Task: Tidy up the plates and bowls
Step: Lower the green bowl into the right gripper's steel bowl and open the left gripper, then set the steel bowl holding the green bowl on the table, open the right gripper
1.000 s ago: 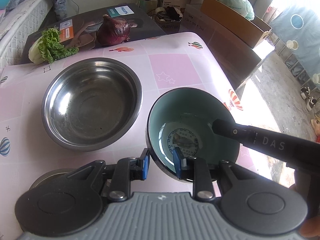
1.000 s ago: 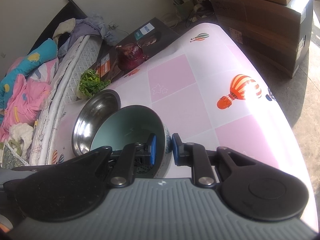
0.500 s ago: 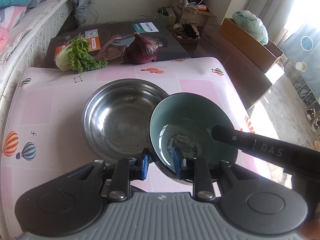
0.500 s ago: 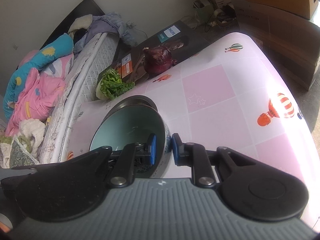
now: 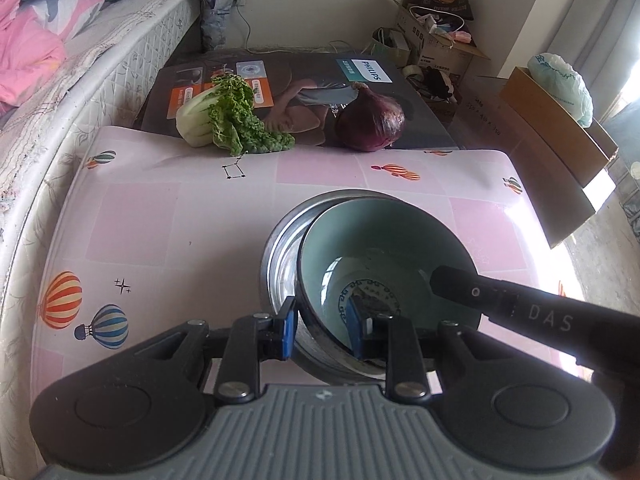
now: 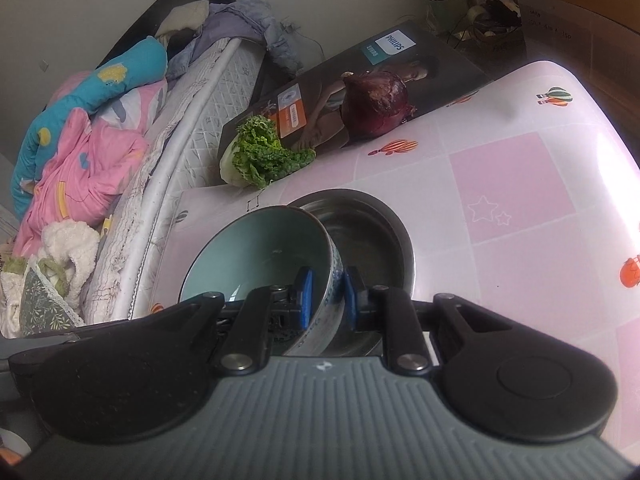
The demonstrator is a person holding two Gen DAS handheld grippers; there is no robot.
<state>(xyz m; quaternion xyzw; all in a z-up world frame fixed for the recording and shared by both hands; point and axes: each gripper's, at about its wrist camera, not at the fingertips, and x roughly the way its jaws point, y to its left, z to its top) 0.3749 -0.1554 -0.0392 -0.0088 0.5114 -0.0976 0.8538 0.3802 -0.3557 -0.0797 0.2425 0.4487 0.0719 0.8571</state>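
Pale teal glaze lines the inside of the round ceramic bowl [image 5: 384,256], whose outer wall carries a blue-and-white pattern; it hangs tilted over the round stainless-steel bowl [image 6: 372,236], covering most of it in the left wrist view, and whether the two touch cannot be told. Left gripper [image 5: 322,330] clenched on the ceramic bowl's near rim, one blue pad inside the wall, the other outside. Right gripper [image 6: 325,298] likewise clamped on the rim at another side, pads either side of the patterned wall; its black finger shows in the left wrist view reaching across the bowl's mouth from the right. The steel bowl sits on the surface [image 5: 168,220], which is covered in a pink-and-white checked cloth printed with hot-air balloons and stars. At the far edge of the surface, a head of green leafy cabbage with a white stem [image 5: 228,120] and a large red onion [image 5: 370,128], near each other but apart, both against a dark flat printed carton [image 5: 304,80] marked PHILIPS. Left of the surface, a bed with a quilted white mattress [image 6: 180,128] and heaped pink and blue bedding [image 6: 80,132]. Beyond and to the right, brown cardboard boxes [image 5: 560,128] on the floor, one holding a pale green plastic bag [image 5: 560,84].
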